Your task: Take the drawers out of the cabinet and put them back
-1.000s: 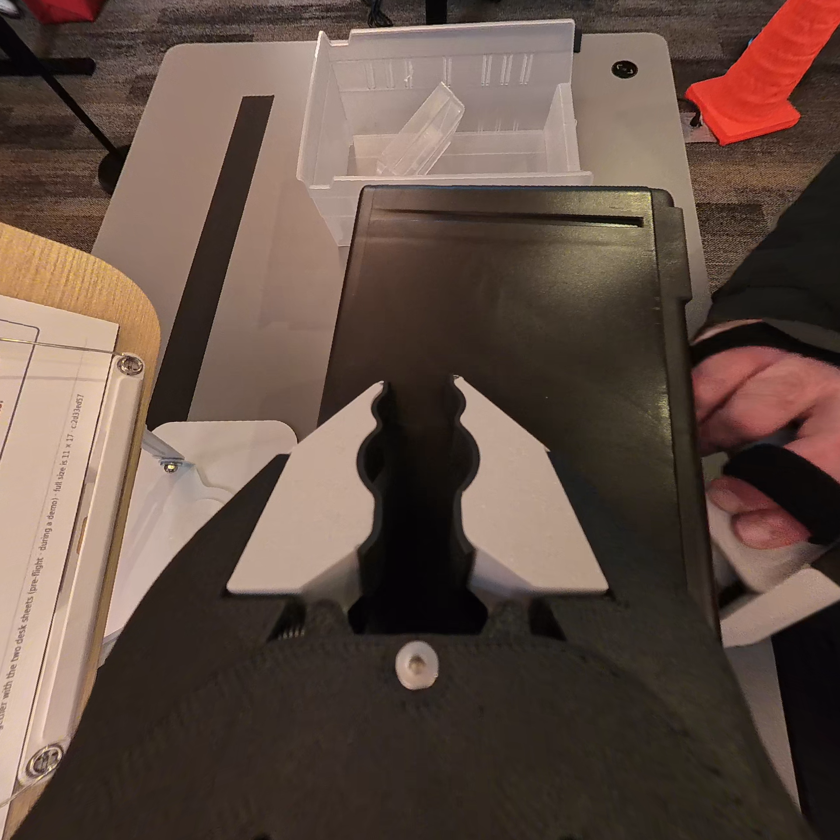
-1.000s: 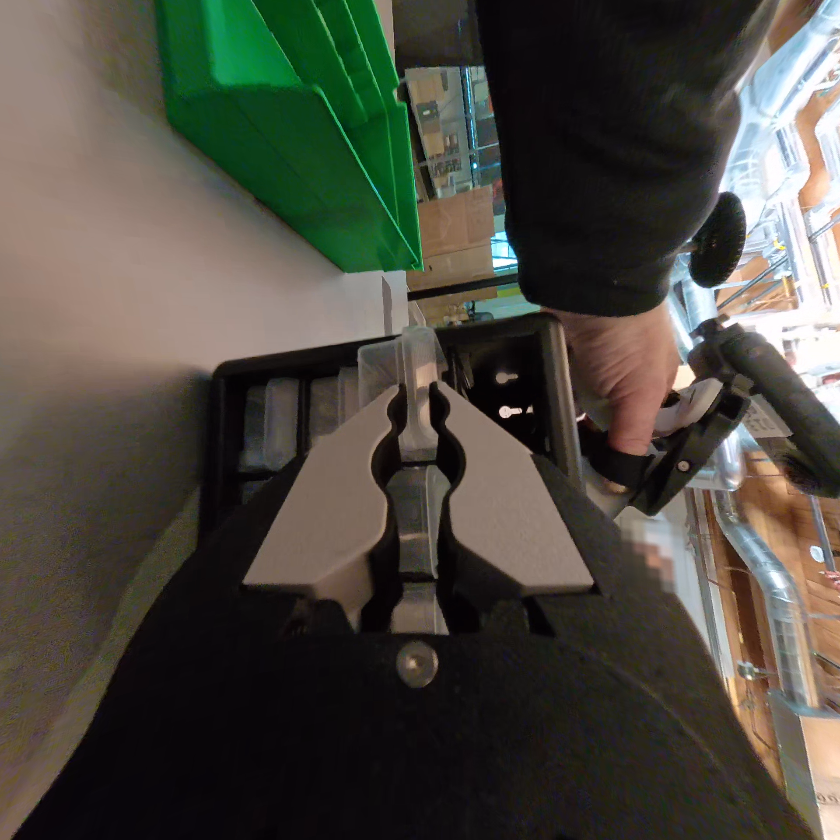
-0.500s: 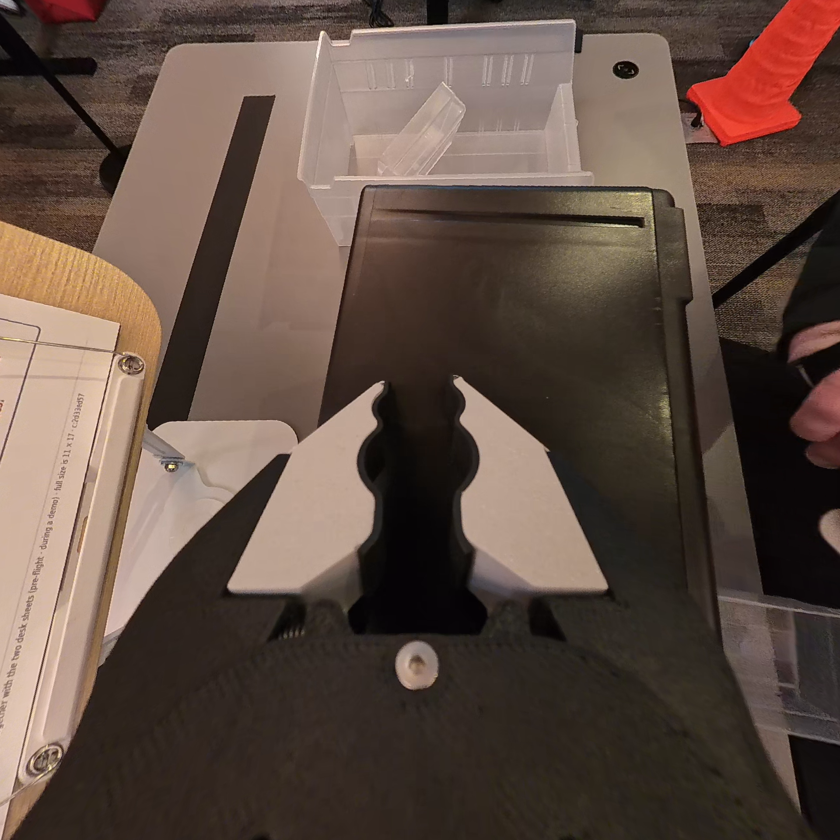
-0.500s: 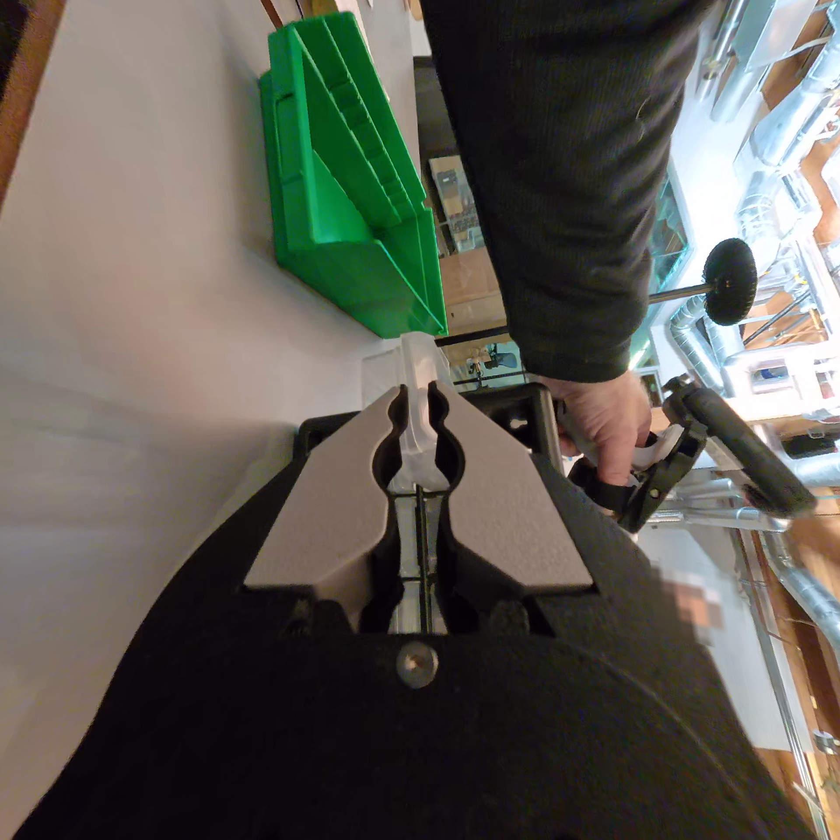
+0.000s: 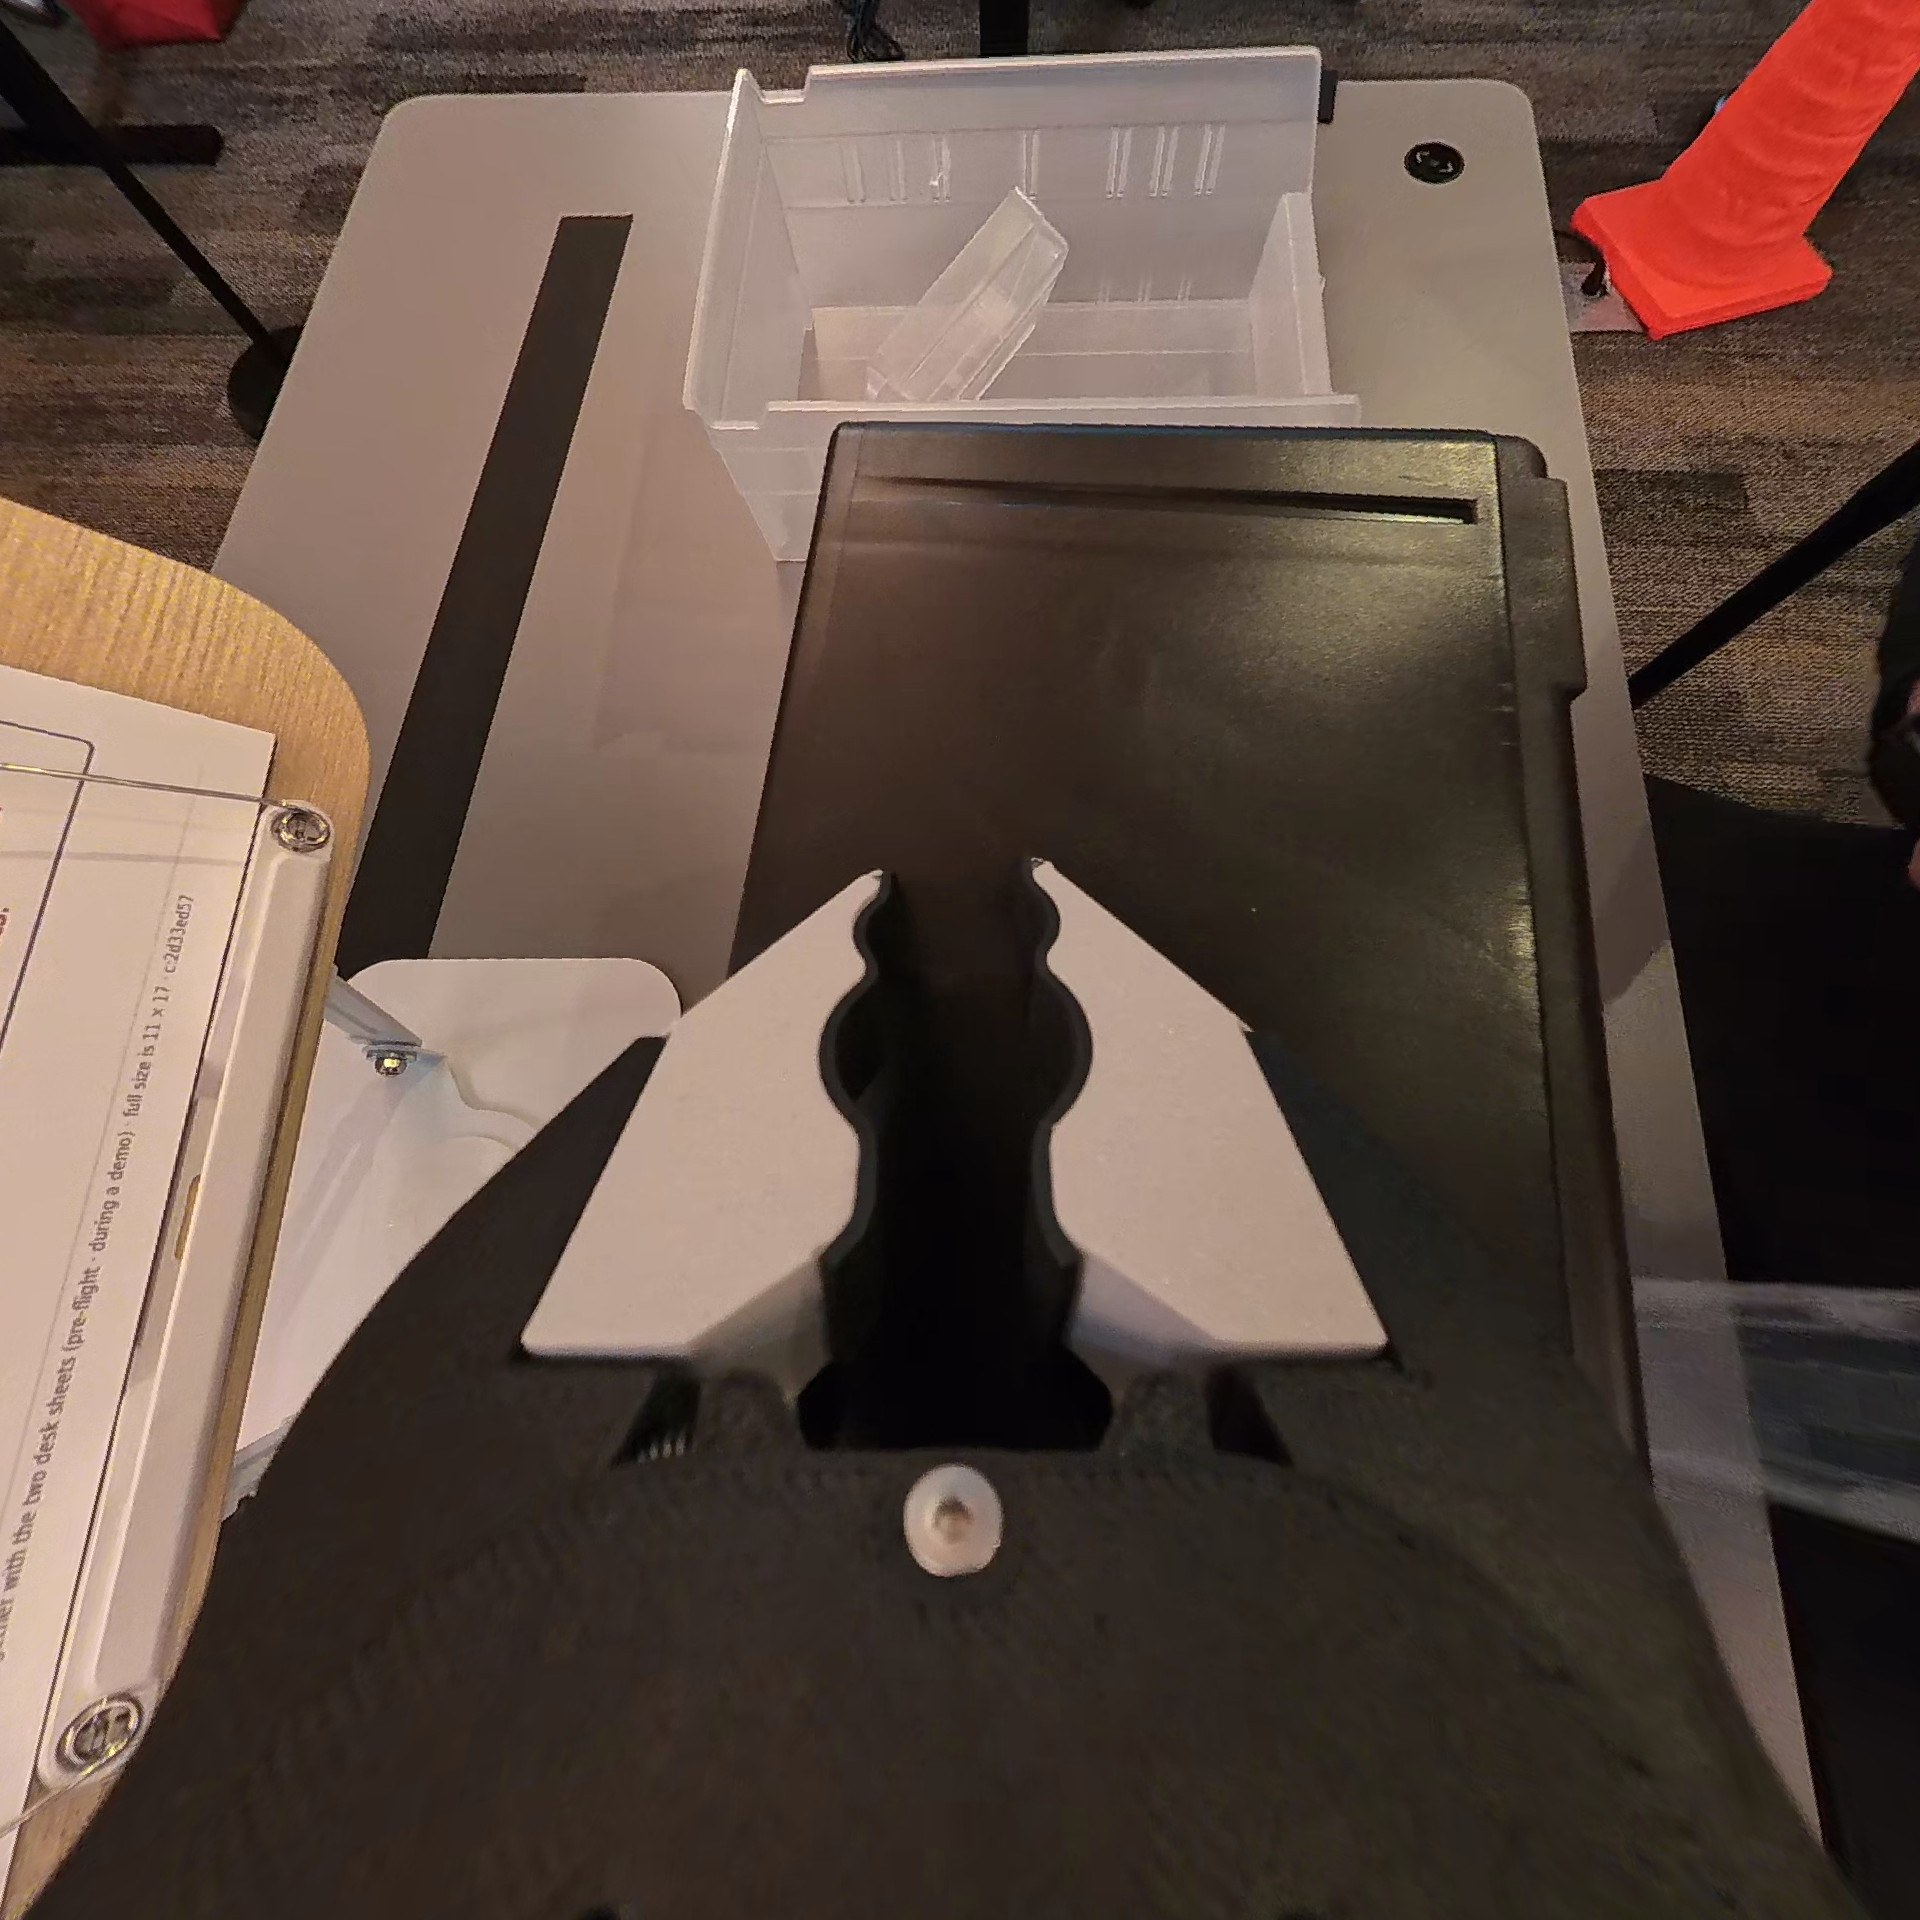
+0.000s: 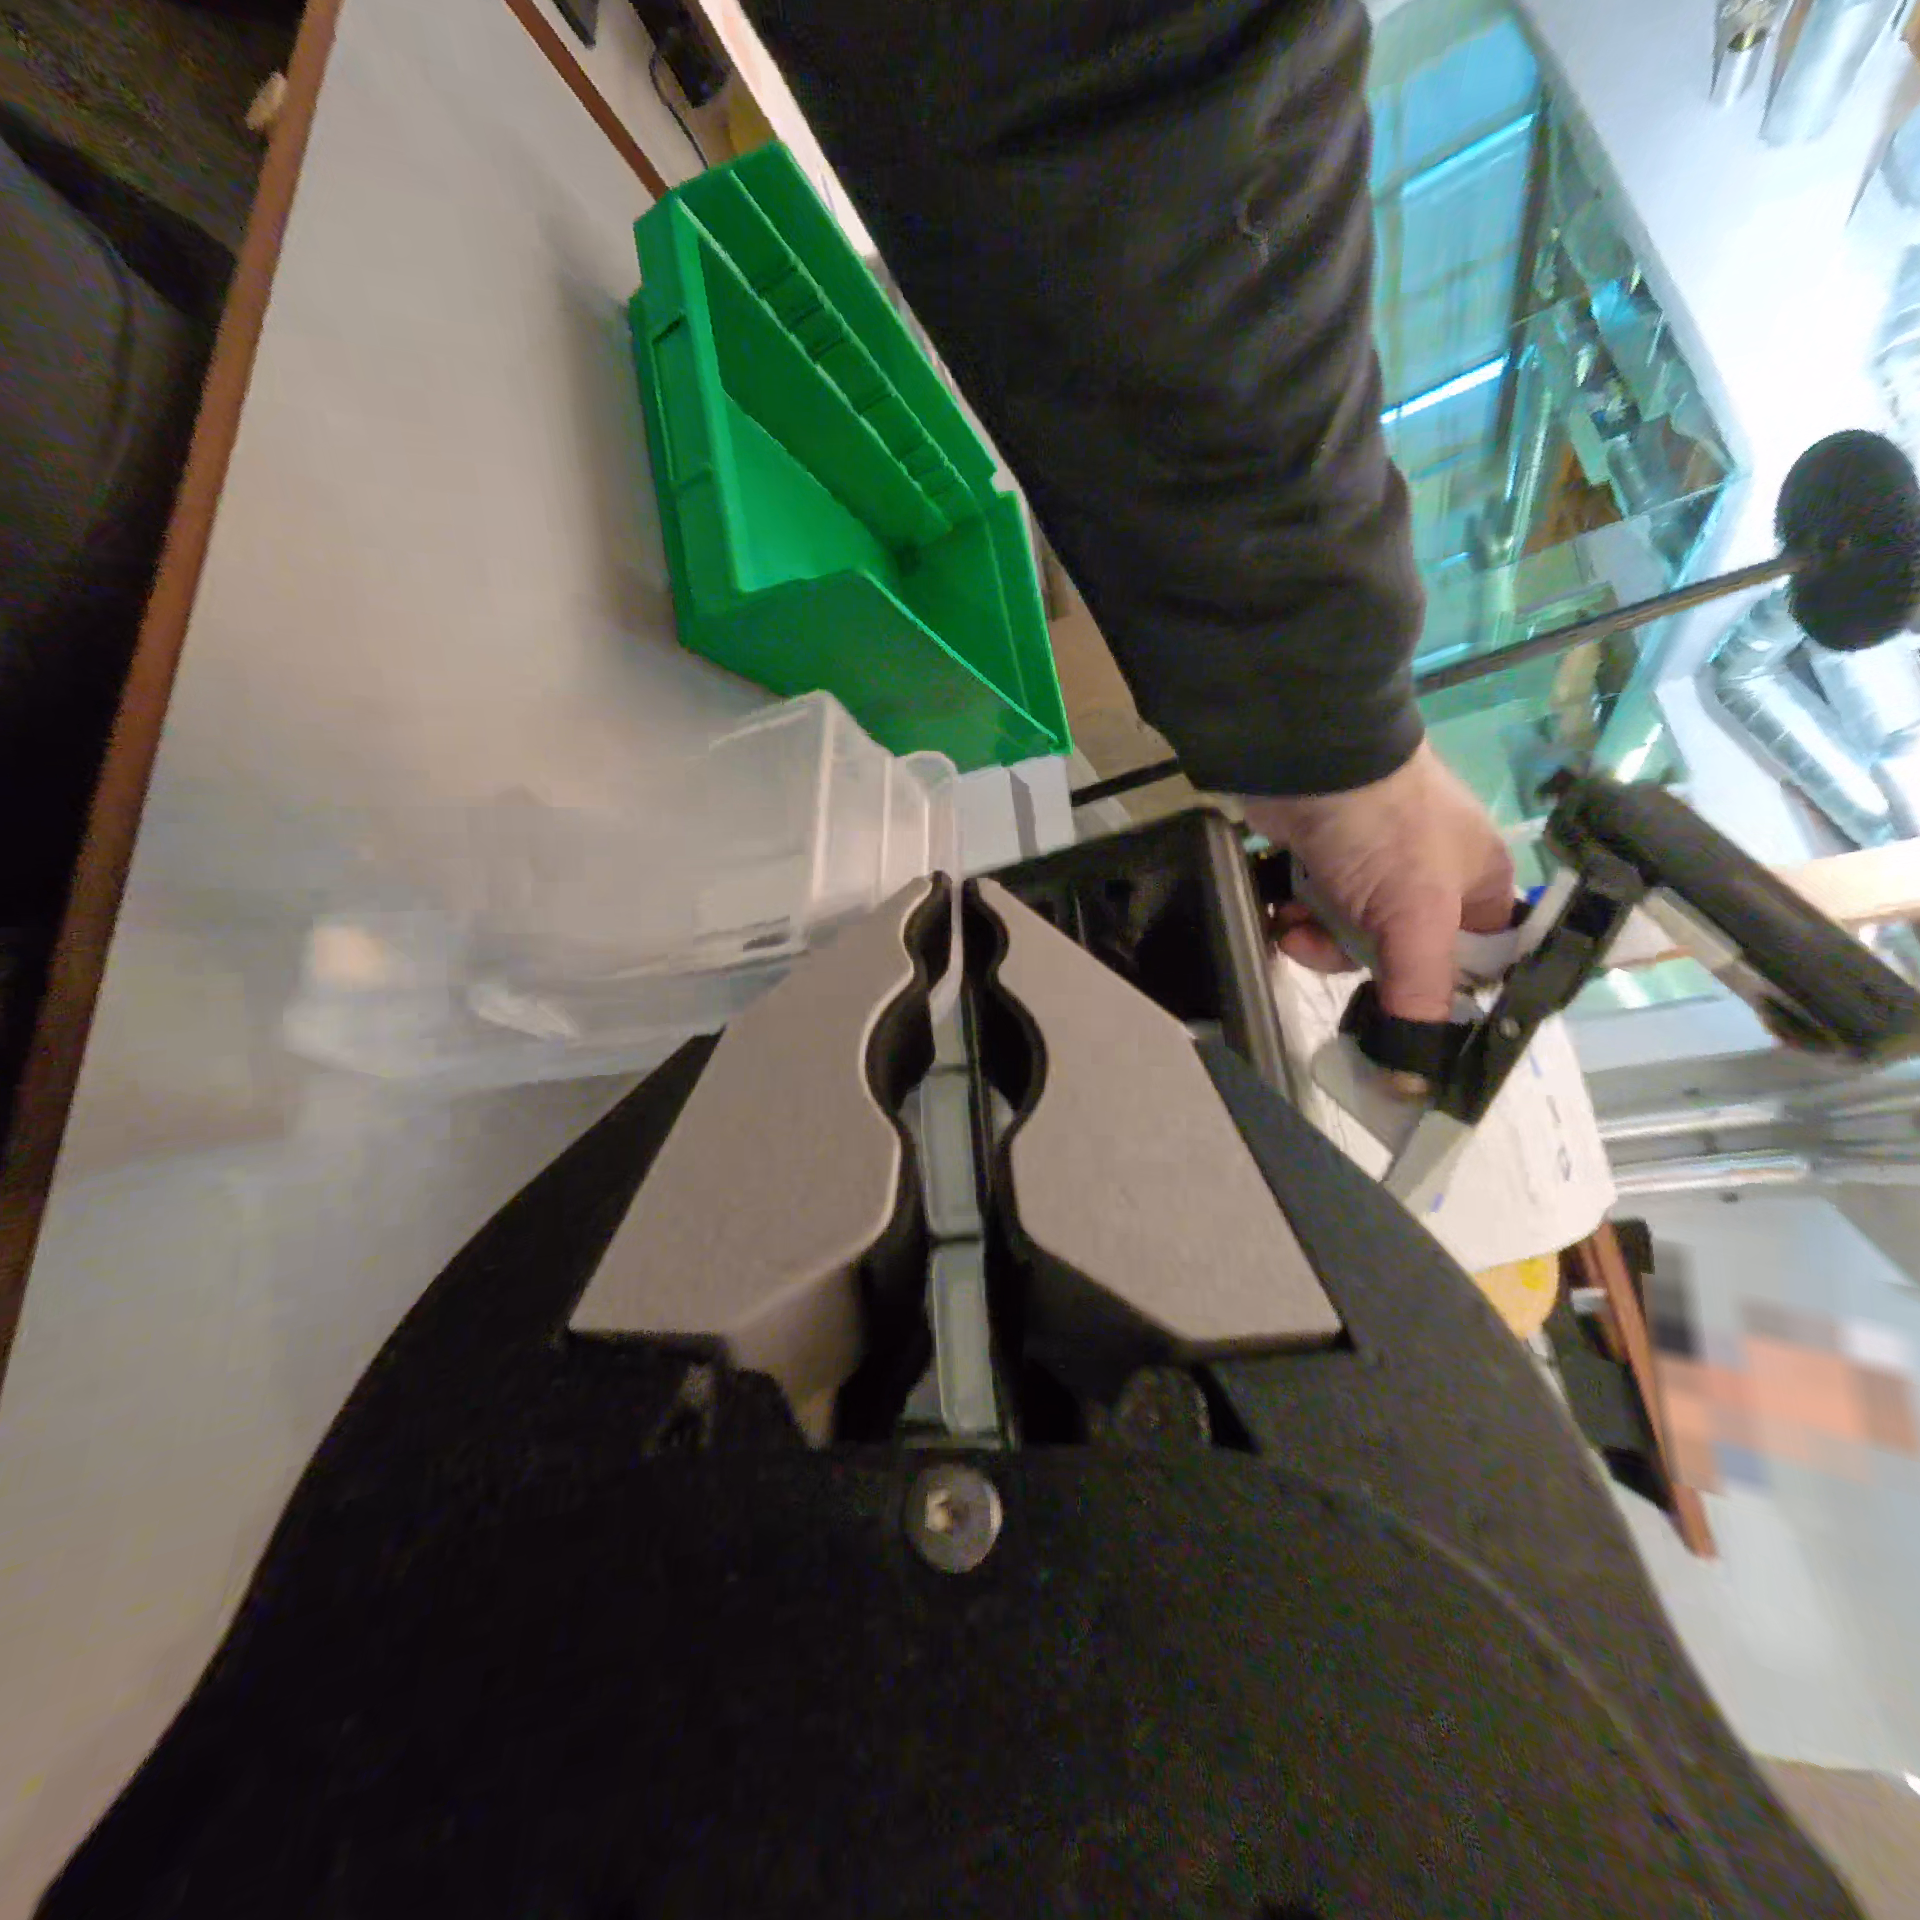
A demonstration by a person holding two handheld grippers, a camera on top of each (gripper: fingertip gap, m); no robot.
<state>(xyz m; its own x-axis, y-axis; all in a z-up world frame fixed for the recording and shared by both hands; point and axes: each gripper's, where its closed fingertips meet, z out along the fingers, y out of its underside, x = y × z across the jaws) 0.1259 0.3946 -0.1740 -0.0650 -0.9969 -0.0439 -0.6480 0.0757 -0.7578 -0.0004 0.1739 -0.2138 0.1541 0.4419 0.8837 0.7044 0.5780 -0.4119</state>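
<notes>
The black plastic cabinet (image 5: 1195, 748) has a smooth, slightly glossy top; the clear plastic drawer (image 5: 1018, 281) is glossy; the grey tabletop (image 5: 499, 312) is matt.

place: lab/demo workspace (industrial-looking)
floor: dark patterned carpet (image 5: 312, 42), orange traffic cone (image 5: 1756, 177)
ceiling: exposed silver ducts (image 6: 1787, 717)
bench: grey rounded desk (image 5: 499, 416), green plastic bin (image 6: 831, 499)
</notes>
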